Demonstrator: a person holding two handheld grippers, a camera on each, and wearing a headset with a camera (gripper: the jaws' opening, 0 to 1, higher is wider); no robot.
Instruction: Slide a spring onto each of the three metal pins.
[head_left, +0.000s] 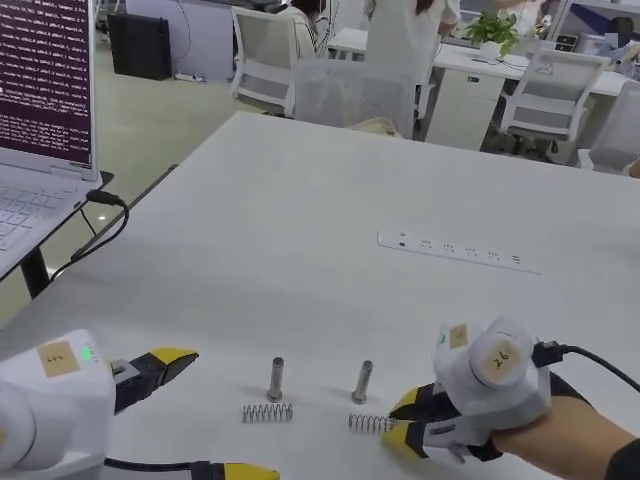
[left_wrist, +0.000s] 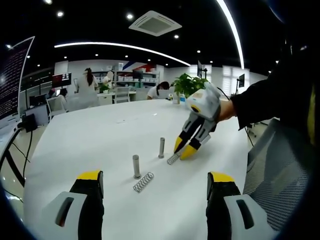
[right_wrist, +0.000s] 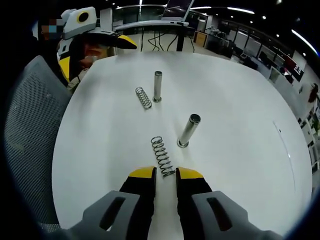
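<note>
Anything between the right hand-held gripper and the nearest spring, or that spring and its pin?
Nothing visible: the spring lies at the right hand-held gripper, bare table between it and the pin.

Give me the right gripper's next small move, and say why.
Probably close the right gripper on the spring. Its jaws straddle the spring's near end, seemingly still a little apart, and the spring lies flat beside an upright, bare pin. It has to be gripped before it can be lifted onto that pin.
</note>
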